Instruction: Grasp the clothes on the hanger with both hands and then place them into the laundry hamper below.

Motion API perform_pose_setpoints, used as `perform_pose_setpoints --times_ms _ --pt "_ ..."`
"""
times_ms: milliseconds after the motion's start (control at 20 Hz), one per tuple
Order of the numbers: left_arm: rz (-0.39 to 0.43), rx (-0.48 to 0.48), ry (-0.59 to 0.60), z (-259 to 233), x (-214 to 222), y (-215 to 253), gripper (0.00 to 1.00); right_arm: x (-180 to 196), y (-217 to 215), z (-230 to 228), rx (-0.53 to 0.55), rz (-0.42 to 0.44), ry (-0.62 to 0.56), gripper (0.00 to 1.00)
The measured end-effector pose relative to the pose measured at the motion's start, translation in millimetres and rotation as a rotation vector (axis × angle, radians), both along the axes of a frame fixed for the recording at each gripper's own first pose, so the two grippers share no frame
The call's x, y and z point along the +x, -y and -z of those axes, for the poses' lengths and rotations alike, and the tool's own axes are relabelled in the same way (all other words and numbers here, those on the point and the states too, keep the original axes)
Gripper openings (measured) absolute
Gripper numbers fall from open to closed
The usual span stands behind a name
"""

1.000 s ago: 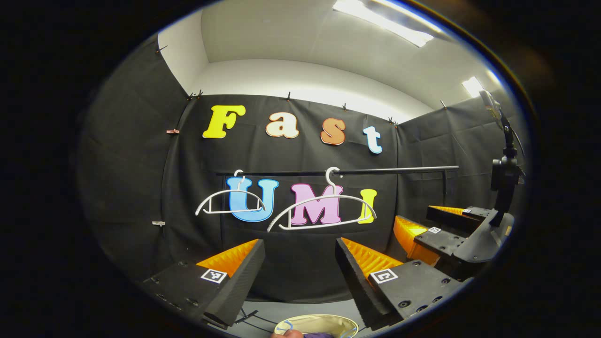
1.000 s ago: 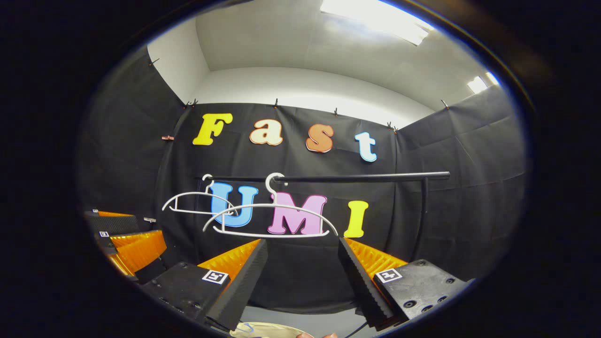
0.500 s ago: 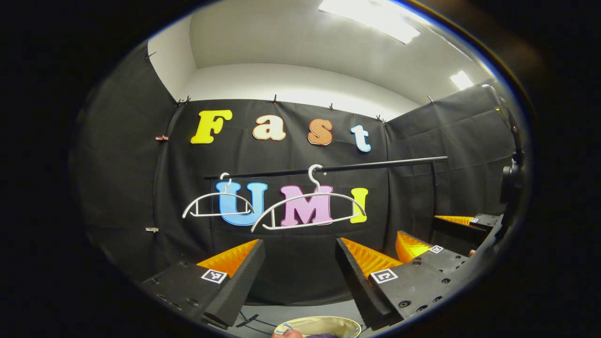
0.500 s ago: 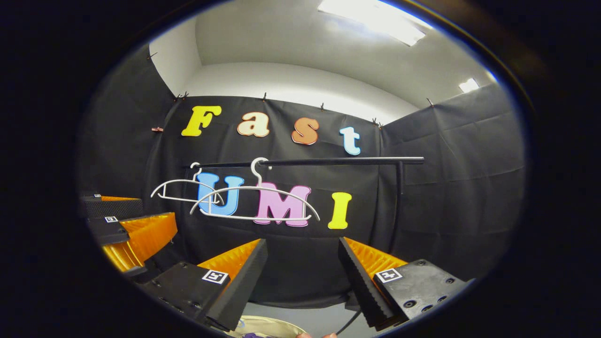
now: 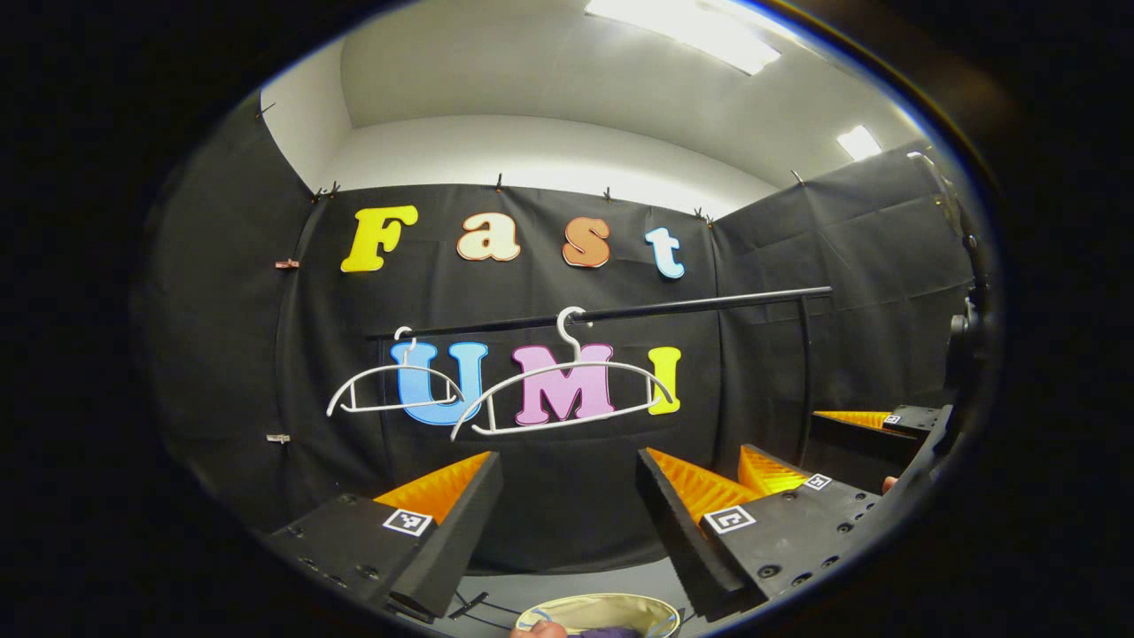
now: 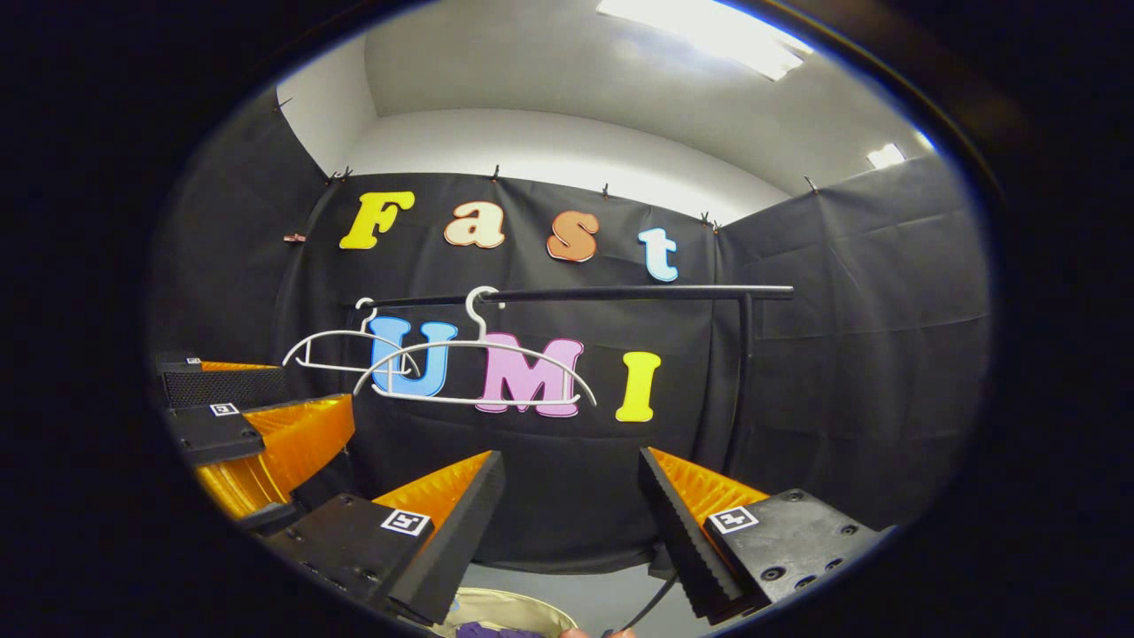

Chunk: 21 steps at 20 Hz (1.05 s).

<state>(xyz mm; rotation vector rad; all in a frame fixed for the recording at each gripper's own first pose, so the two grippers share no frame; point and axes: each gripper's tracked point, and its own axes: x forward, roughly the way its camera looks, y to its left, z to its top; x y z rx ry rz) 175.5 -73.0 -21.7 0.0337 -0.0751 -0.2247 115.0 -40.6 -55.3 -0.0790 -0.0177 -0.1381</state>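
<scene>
In the left gripper view, the left gripper (image 5: 567,523) is seen at the bottom centre with its fingers held wide apart and nothing between them. In the right gripper view, the right gripper (image 6: 571,523) is likewise seen at the bottom centre, its fingers spread apart and empty.

A black rail (image 5: 620,313) is seen across the middle of the left gripper view, and it is carried by a black upright post (image 5: 804,372) at the right. Two white hangers are hooked on the rail: a nearer hanger (image 5: 560,394) just left of centre and a farther hanger (image 5: 394,390) further left. Both hangers are bare. No object is seen between the grippers and the hangers.

At the bottom edge of the left gripper view, the cream rim of the laundry hamper (image 5: 602,610) is seen, with purple clothes (image 5: 602,633) lying inside it. A small part of a hand (image 5: 536,630) is seen at the hamper's left rim. Thin black frame bars (image 5: 474,604) are seen on the grey floor (image 5: 567,587) beside the hamper.

The other gripper is seen at the lower right of the left gripper view and at the lower left of the right gripper view. Square black-and-white marker tags (image 5: 407,521) are fixed on the gripper bodies. Bright ceiling lights (image 5: 682,35) are seen at the top.
</scene>
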Motion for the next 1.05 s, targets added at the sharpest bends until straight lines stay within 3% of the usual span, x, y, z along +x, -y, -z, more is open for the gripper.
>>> perform_pose_setpoints --times_ms 450,1050 --pt "-0.120 0.021 -0.035 -12.7 -25.1 -34.4 0.96 -1.8 -15.7 -27.2 0.087 -0.077 -0.015 0.98" --pt "-0.140 -0.003 -0.049 -25.5 -66.0 -18.4 0.97 -17.3 2.1 -56.5 0.069 -0.110 0.037 0.98"
